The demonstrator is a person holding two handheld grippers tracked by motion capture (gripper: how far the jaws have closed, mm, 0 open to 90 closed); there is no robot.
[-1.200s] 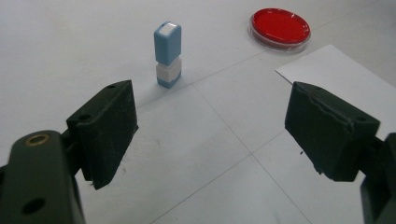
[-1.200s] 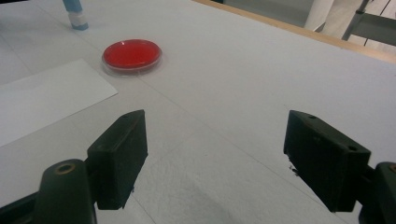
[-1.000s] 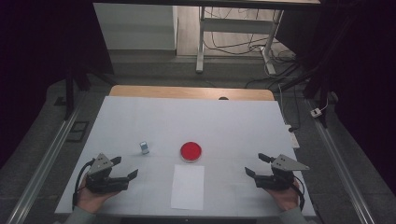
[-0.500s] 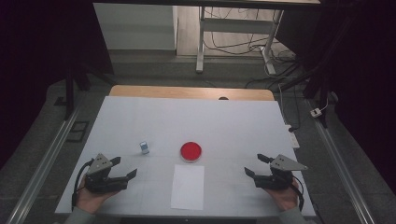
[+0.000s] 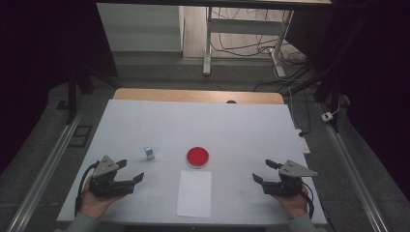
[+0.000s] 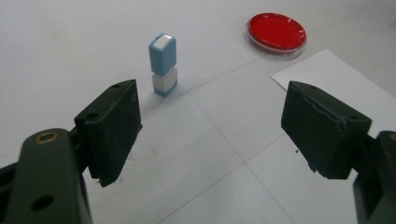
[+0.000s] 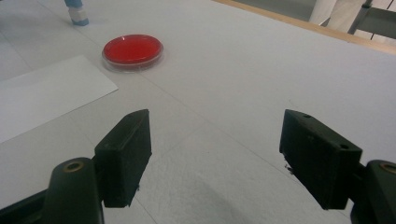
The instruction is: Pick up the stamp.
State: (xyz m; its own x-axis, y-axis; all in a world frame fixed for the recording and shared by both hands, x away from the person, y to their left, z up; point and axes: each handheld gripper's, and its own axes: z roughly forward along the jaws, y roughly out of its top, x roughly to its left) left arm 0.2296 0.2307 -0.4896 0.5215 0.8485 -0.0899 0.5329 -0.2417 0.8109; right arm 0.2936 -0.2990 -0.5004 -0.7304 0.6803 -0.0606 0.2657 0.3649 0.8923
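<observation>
A small blue and white stamp [image 5: 149,153] [image 6: 163,64] stands upright on the white table, left of a round red ink pad [image 5: 197,157] [image 6: 276,32] [image 7: 133,50]. A white sheet of paper [image 5: 194,193] [image 6: 336,79] [image 7: 44,93] lies just in front of the pad. My left gripper [image 5: 129,170] [image 6: 210,130] rests at the near left, open and holding nothing, with the stamp a short way ahead of its left jaw. My right gripper [image 5: 262,171] [image 7: 215,154] rests at the near right, open and holding nothing, its jaws pointing toward the pad.
The white table [image 5: 203,125] has a wooden strip [image 5: 193,95] along its far edge. Metal rails [image 5: 48,164] run along both sides on the floor. Cables and a white desk frame [image 5: 241,29] lie beyond the table.
</observation>
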